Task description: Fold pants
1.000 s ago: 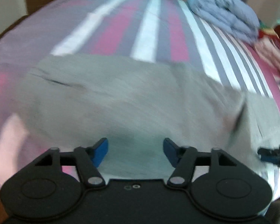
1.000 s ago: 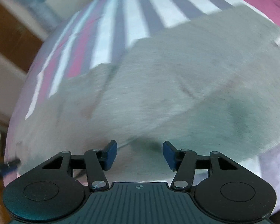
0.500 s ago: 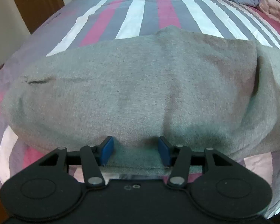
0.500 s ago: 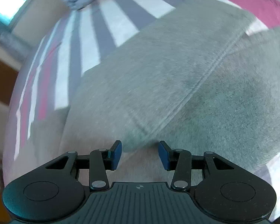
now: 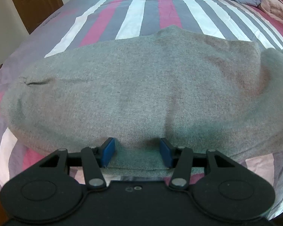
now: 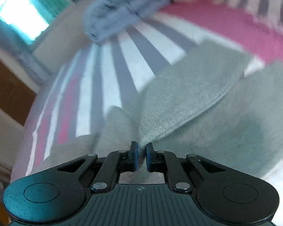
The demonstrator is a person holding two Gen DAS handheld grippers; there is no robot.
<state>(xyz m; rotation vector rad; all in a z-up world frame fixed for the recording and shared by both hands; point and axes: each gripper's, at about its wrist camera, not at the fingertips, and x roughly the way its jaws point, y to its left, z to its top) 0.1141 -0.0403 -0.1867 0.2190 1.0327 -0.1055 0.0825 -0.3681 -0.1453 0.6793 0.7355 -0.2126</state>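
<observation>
Snapping shut on the near hem of the grey pants [image 6: 188, 101] spread on the striped bed [image 5: 137, 15], the right gripper [image 6: 141, 157] lifts it – the left gripper [image 5: 136, 153] waits, pads apart astride the edge – fold starting.

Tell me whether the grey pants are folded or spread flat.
Partly folded. In the right wrist view one layer of the grey pants lies over another, its corner pinched in the shut right hand-held gripper.

right hand-held gripper [image 6: 141, 155] pinching grey pants [image 6: 198, 101] edge on striped bedsheet [image 6: 111, 79].
</observation>
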